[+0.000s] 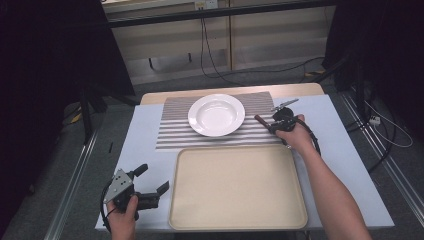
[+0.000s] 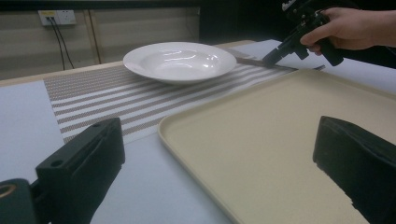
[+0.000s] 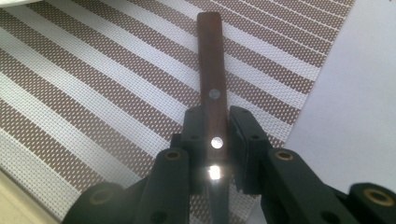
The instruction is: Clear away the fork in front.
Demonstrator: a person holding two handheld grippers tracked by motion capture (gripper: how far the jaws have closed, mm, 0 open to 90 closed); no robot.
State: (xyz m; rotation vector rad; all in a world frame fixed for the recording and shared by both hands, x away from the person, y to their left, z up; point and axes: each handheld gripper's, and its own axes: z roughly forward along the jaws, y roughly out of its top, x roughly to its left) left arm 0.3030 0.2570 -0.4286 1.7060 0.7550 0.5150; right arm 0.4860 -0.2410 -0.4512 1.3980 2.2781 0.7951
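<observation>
High view, one plate (image 1: 216, 115), one tray (image 1: 238, 186), one knife (image 1: 262, 121)

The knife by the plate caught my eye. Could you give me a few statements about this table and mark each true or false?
1. The right gripper is shut on the knife, on its brown wooden handle. True.
2. The knife lies in the tray. False: it is over the striped mat, beside the plate.
3. The white plate has food on it. False: it is bare.
4. The left gripper holds nothing, its jaws standing apart. True.
5. The plate sits on the striped mat. True.
6. The tray holds a fork. False: nothing lies in it.
</observation>
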